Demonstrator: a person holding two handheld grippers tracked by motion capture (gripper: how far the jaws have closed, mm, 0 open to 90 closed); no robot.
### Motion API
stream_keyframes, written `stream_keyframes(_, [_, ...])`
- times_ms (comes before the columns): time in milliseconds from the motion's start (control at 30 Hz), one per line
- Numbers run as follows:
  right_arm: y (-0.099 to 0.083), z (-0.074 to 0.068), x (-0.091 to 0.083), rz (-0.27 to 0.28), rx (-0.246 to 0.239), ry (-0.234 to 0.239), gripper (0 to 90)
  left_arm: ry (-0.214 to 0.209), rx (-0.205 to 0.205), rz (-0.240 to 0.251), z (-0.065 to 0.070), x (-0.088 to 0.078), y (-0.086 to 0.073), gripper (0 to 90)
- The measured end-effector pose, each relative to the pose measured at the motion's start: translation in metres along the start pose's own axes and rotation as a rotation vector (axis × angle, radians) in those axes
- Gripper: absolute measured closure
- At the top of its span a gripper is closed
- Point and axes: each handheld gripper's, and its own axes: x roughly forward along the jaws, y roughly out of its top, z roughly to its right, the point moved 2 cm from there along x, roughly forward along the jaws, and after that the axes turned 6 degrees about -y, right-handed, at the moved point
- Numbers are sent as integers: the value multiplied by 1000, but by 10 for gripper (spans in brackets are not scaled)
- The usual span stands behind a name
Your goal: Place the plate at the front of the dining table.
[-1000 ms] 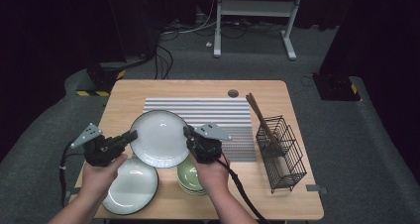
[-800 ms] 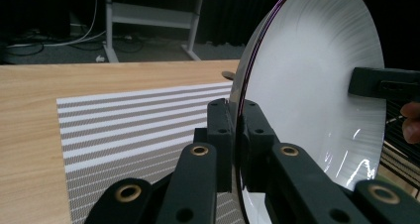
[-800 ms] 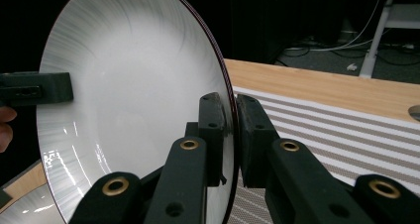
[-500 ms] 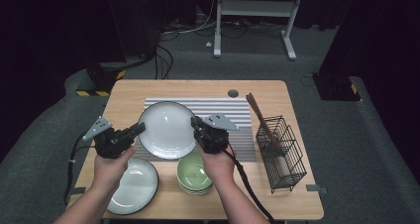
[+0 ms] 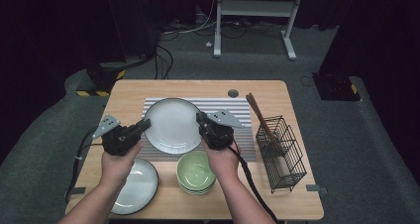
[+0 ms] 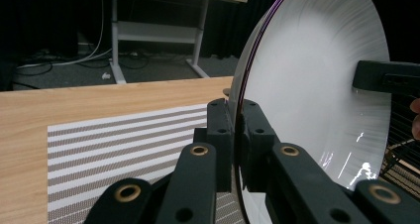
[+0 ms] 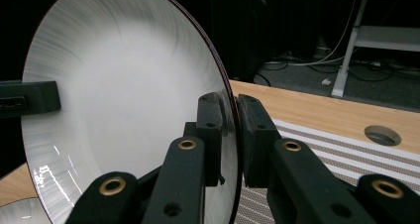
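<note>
Above the striped placemat [image 5: 242,149], a white plate [image 5: 171,125] is held tilted: left gripper [image 5: 143,125] clamped on its rim at 9 o'clock, right gripper [image 5: 200,121] clamped at 3 o'clock. Green bowls [image 5: 196,171] sit at 5 o'clock of it.

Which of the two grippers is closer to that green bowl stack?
Right. The right gripper, clamped on the white plate, sits just above the green bowls; the left gripper grips the plate's opposite rim, farther left.

White plate [image 5: 172,125]; grey-and-white striped mat [image 5: 241,111]; green bowls [image 5: 196,172]; black wire basket [image 5: 280,152]; light brown table [image 5: 129,93].
</note>
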Motion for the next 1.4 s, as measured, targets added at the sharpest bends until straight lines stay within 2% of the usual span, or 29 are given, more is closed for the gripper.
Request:
stream_keyframes(100, [1,3,1,3,-3,-1,807,-6,-10,4,0,3,0,850])
stream_keyframes(300, [3,5,3,10,-20,-18,806,1,-1,4,0,10,0,847])
stream_keyframes(500, [5,10,5,27,-14,-33,805,16,49,7,2,17,7,844])
stream_keyframes(667, [7,14,7,36,-27,-47,805,22,71,1,0,26,9,841])
stream_keyframes(800, [7,18,11,29,-44,-66,804,21,66,-11,-2,35,8,839])
stream_keyframes(967, [5,22,16,31,-42,-82,803,26,64,-18,-4,44,7,839])
stream_keyframes(1000, [5,23,17,32,-43,-85,803,25,54,-19,-4,45,7,838])
stream_keyframes(1133, [3,26,20,28,-44,-90,804,31,62,-25,-5,50,5,837])
stream_keyframes(1400, [-2,31,28,15,-62,-98,804,43,34,-39,-10,61,-4,835])
